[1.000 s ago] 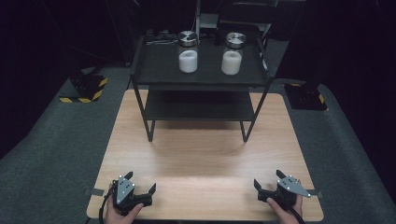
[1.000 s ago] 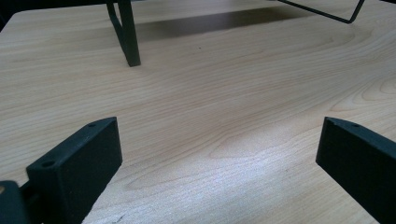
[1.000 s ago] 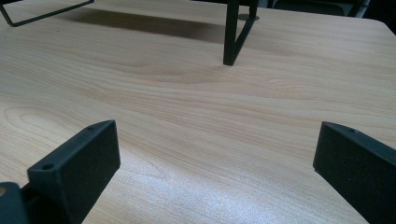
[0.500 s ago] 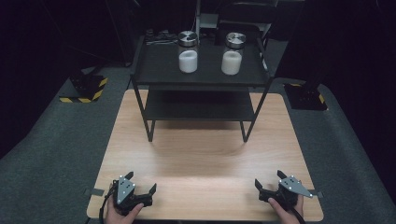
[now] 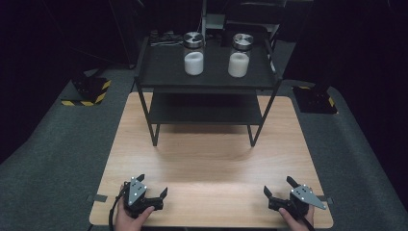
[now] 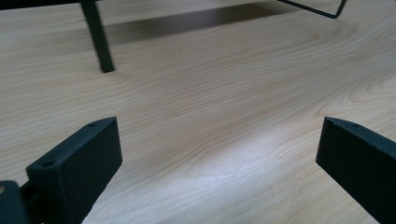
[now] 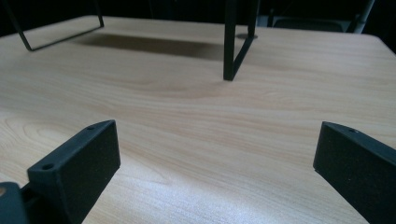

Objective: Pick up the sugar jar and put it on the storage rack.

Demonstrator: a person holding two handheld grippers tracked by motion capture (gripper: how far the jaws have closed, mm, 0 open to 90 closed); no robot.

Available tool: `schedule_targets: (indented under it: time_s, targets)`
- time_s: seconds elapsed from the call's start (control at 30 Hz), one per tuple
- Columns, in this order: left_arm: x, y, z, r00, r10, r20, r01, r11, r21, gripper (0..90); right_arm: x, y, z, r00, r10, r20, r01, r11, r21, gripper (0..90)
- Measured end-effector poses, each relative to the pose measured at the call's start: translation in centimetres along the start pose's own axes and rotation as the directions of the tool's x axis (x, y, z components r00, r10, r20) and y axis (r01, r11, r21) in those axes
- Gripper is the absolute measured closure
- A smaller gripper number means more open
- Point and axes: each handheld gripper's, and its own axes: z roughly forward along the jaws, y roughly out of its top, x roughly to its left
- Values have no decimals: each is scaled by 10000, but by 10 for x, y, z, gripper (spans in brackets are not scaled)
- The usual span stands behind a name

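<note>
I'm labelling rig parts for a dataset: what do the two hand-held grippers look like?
Both are black, each with two blocky jaws and a grey three-cornered plate on top. The left hand-held gripper trails a black cable; the right hand-held gripper matches it. No sleeves visible.

Black jaws, grey plates, maybe screw holes.

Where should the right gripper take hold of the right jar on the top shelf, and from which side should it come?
Probably around the glass body of the right jar, below its metal lid, coming level from the front of the rack. The jar stands upright near the front edge, apart from the left jar, so the open right gripper could straddle it.
</note>
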Motion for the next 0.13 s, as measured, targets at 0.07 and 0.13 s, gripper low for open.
schedule_targets:
  time_s: [0.07,0.13]
  targets:
    - [-4,2,8,9998,106,144,-105,9999,-106,6,0,-3,-2,9999,102,44,-101,9998,-171,1]
    - [-7,2,11,9995,38,317,-26,9992,-394,7,-1,-5,-6,9998,194,-33,-195,9995,-230,1]
